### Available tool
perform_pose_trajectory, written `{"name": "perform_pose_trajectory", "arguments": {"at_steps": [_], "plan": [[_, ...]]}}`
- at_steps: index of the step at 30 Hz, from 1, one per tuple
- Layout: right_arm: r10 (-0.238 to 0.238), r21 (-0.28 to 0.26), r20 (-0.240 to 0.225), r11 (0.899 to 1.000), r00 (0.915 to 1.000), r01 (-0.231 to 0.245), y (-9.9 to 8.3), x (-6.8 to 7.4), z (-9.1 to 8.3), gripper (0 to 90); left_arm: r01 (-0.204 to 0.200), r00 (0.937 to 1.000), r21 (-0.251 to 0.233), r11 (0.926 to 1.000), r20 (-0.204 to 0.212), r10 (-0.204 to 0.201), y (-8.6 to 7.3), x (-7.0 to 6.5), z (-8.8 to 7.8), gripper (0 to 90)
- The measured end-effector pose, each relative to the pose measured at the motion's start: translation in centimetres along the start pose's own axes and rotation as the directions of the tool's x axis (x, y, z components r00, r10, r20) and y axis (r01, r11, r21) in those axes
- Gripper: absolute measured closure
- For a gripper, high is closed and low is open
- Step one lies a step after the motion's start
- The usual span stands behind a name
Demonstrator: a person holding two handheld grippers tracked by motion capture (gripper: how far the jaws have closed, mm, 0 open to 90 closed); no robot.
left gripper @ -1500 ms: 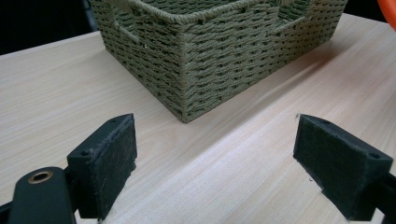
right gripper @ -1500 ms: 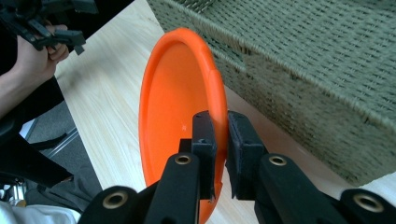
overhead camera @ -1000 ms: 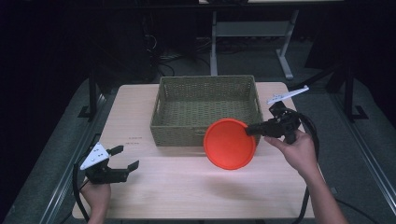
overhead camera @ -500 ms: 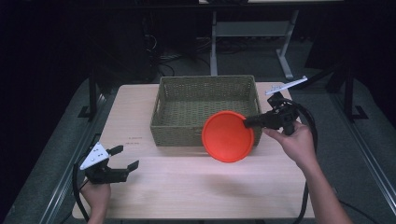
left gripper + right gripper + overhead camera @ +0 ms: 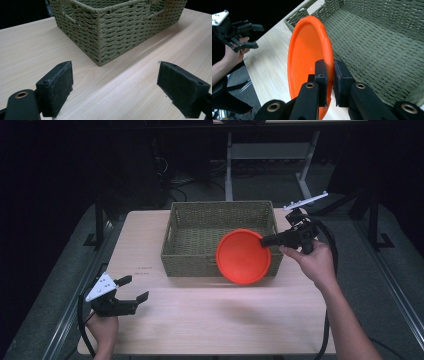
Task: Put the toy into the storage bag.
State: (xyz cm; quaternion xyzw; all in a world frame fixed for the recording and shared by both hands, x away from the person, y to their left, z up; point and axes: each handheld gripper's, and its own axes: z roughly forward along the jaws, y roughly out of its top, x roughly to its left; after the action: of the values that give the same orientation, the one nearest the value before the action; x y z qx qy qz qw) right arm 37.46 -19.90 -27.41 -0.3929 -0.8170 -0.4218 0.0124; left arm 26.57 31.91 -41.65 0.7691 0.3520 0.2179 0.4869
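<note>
An orange plate point(image 5: 243, 256) hangs tilted on edge above the front right corner of a woven green basket point(image 5: 195, 225). My right gripper point(image 5: 263, 241) is shut on the plate's right rim. In the right gripper view both pads clamp the plate's rim point(image 5: 312, 47) at my right gripper point(image 5: 331, 75), with the basket's inside point(image 5: 382, 45) beyond. My left gripper point(image 5: 133, 288) rests at the table's front left, open and holding nothing. In the left gripper view its fingers point(image 5: 56, 86) stand wide apart over bare wood, facing a basket corner point(image 5: 100, 40).
The light wooden table point(image 5: 215, 320) has free room in front of the basket. A cable trails from each gripper over the table edges. Dark floor and a metal stand point(image 5: 265, 155) lie behind the table.
My right gripper has carried the orange plate up and toward the far left, from in front of the basket to over its front right corner. The left gripper has stayed put.
</note>
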Motion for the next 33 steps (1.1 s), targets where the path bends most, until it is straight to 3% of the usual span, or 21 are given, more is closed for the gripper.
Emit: {"name": "perform_pose_trajectory", "arguments": {"at_steps": [33], "plan": [[0.097,-0.036,-0.040,0.995,0.9945,-0.098,5.2,-3.3,1.7,81.9,0.017,0.9998,-0.010,0.9998,-0.003,-0.017,0.0,0.3,0.0,12.6]]}}
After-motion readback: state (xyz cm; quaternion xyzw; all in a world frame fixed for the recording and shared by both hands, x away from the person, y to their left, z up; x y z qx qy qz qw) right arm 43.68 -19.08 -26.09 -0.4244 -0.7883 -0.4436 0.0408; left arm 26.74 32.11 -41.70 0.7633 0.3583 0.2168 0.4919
